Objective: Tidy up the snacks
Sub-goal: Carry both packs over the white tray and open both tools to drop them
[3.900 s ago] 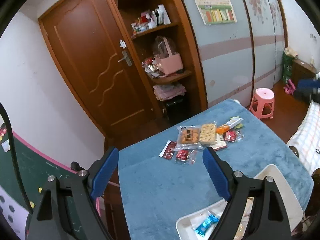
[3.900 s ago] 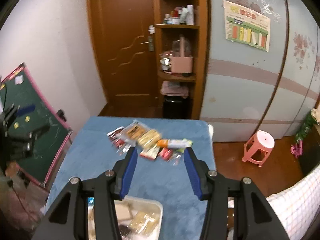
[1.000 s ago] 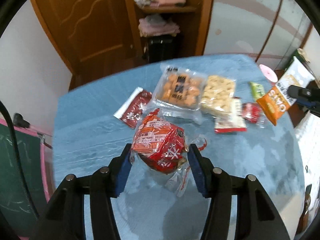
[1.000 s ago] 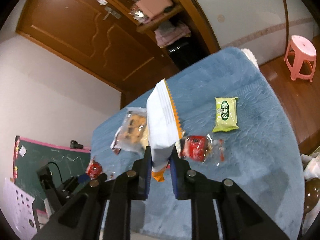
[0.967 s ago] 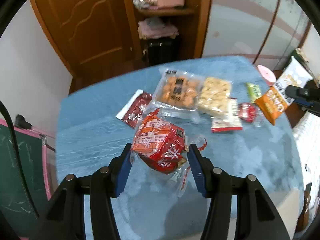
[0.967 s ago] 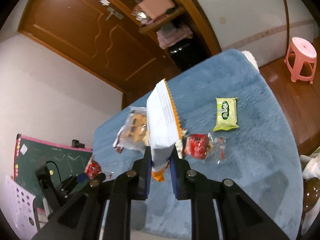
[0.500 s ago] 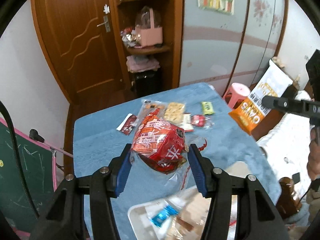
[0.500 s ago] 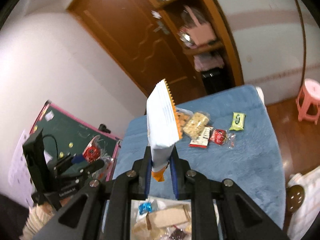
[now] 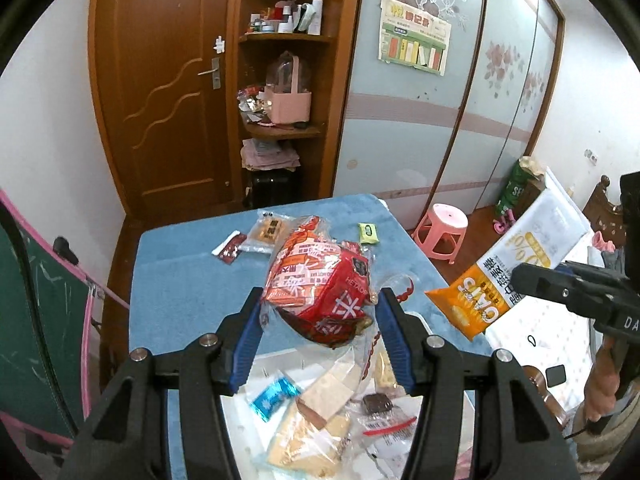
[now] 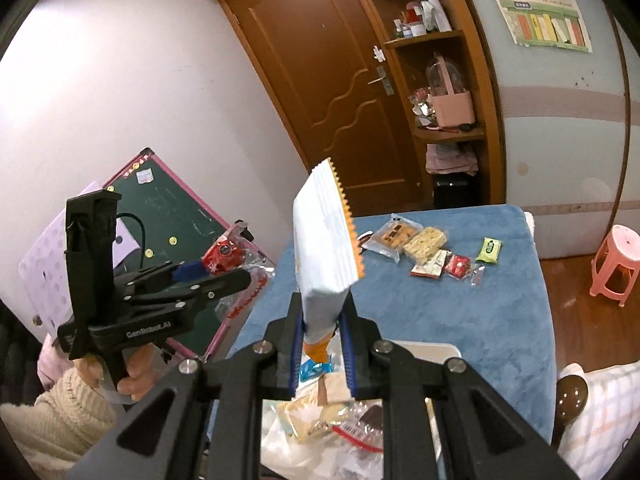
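Above the near edge of the desk (image 9: 176, 280), both tools hang over the white tray (image 9: 272, 364). The left tool (image 9: 320, 332) is clamped on a red snack bag (image 9: 320, 292) in clear wrap; the right tool (image 10: 322, 344) pinches the bottom corner of a white-and-orange oat packet (image 10: 324, 240), which stands upright above its jaws. The tray already holds several wrapped snacks, among them a blue sachet (image 9: 276, 396).

To do the drop well, each tool would best come low over a bare patch of the tray before its jaws part, so the bulky red bag does not roll off the rim and the tall packet does not tip onto the desk. Letting go one at a time looks wise, since the two tools are close together.

Against the views a second ago, both tools have drawn back from the far half of the desk and risen: the remaining snacks, such as the green packet (image 10: 491, 249) and the biscuit pack (image 10: 394, 238), now lie well away near the far edge, and the tray has come into sight beneath the jaws. The grips themselves look unchanged.
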`<state>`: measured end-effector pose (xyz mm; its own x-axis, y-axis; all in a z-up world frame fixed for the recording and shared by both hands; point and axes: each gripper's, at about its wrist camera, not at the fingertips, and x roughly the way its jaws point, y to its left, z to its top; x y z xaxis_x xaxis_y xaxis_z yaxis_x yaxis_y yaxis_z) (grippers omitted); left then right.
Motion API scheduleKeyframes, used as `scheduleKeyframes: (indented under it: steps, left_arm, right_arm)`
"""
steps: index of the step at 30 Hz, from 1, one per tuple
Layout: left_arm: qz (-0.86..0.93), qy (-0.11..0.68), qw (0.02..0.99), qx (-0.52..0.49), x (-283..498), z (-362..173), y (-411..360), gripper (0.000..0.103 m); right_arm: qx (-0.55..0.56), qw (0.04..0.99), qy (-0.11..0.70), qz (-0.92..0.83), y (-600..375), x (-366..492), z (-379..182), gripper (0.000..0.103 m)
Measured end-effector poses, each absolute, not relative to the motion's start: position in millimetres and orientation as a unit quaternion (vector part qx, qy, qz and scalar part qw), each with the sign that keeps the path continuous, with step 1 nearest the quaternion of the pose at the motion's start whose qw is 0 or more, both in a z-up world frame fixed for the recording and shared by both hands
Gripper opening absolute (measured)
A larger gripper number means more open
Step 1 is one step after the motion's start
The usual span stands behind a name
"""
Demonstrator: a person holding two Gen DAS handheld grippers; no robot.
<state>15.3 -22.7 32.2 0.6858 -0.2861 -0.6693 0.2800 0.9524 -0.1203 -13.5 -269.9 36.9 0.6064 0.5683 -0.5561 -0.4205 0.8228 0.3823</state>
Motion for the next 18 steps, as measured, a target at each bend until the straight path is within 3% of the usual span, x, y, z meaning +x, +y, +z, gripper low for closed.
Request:
scheduleKeyframes:
  steps: [6, 13, 18]
  left_arm:
    - [-0.149, 0.352, 0.924, -0.013, -25, -5, -19, 0.055]
    - [-0.103, 0.395, 0.912, 0.031, -40, -59, -28, 0.055]
    - [-0.112, 0.428, 0.897, -0.004, -39, -77, -26, 0.055]
  right_arm:
    - [0.090, 0.900, 0.343, 0.255, -263, -44, 2, 0.017]
    - [0.054, 0.881, 0.414, 0.220, -247, -52, -52, 0.017]
    - [0.039, 0.860, 0.456, 0.226, -229, -58, -76, 0.017]
